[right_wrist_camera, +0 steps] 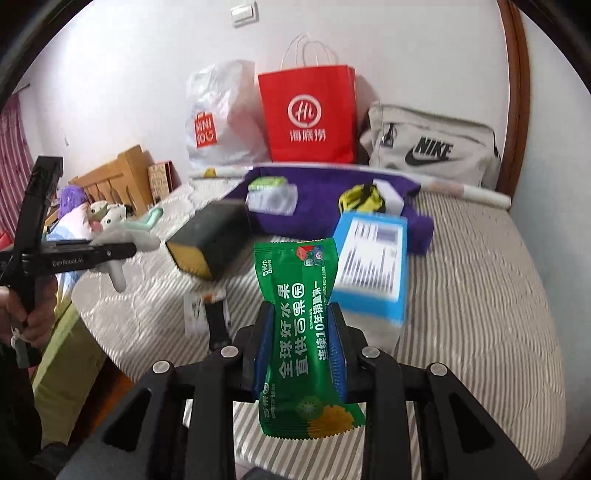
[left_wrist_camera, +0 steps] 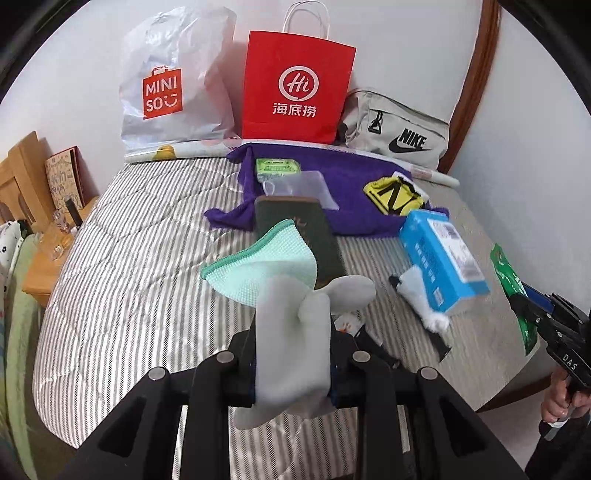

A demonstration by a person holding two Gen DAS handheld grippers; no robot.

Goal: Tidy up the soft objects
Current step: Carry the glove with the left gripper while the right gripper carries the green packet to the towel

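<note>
Grey and soft, a plush toy (left_wrist_camera: 291,339) is clamped between the closed jaws of the left gripper (left_wrist_camera: 293,369), raised above a striped bed (left_wrist_camera: 122,258). A mint cloth (left_wrist_camera: 262,266) is seen just beyond the toy in the left wrist view, though it cannot be told whether the two are joined. In the right wrist view a green wet-wipe packet (right_wrist_camera: 303,332) is pinched upright between the closed jaws of the right gripper (right_wrist_camera: 301,354), also above the bed.

Only the left wrist view shows a white furry item (left_wrist_camera: 424,295) lying against the near end of a blue box (left_wrist_camera: 441,254). Only the right wrist view shows a light switch (right_wrist_camera: 243,13) on the wall and a heap of plush toys (right_wrist_camera: 92,218) at the bed's left side.

Seen in both are a purple cloth (left_wrist_camera: 358,218) spread at the far end of the bed, a dark green block (left_wrist_camera: 303,236) near the middle, and, against the wall, a white shopping bag (left_wrist_camera: 173,81), a red paper bag (left_wrist_camera: 295,85) and a beige pouch (left_wrist_camera: 399,129).

Each gripper is held by its handle in a bare hand: the left hand (right_wrist_camera: 26,317) at the right view's left edge, the right hand (left_wrist_camera: 561,402) at the left view's right edge.
</note>
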